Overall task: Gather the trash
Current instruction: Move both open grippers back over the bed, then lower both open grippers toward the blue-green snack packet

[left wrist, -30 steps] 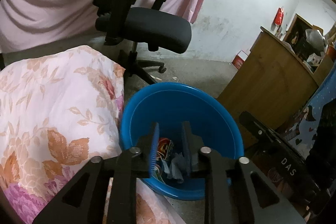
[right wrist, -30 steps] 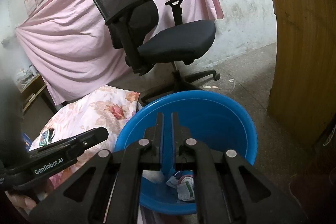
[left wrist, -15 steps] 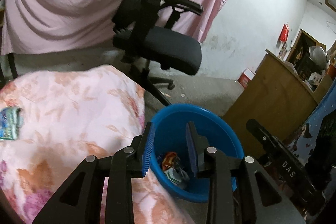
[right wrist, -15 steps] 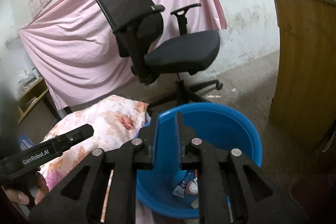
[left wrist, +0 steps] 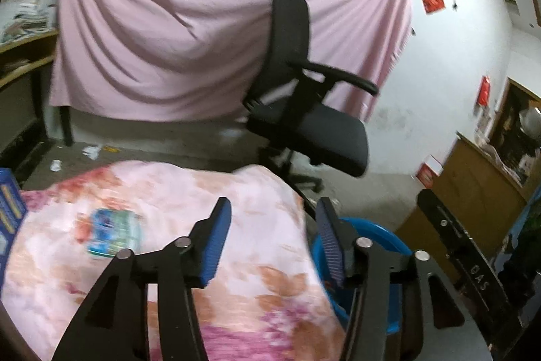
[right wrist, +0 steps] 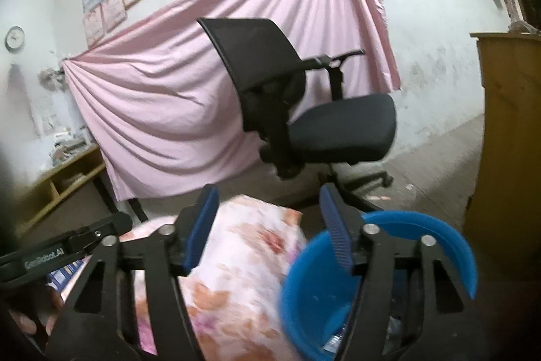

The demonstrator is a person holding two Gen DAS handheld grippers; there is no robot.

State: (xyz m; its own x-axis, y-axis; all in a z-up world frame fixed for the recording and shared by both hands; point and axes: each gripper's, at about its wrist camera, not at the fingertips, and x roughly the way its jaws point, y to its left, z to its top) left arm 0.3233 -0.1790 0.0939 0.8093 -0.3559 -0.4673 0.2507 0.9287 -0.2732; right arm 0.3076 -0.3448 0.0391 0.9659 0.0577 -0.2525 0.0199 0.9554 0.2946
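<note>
Blue basin sits beside the floral quilt, both jaws are opening with nothing between them, so we swing the left gripper onto the wrapper on the quilt while the right gripper hangs clear.

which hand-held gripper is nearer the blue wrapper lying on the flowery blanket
Left. The left hand-held gripper hangs just right of the blue wrapper on the blanket, jaws opening and empty. The right hand-held gripper sits farther right, by the blue basin.
</note>
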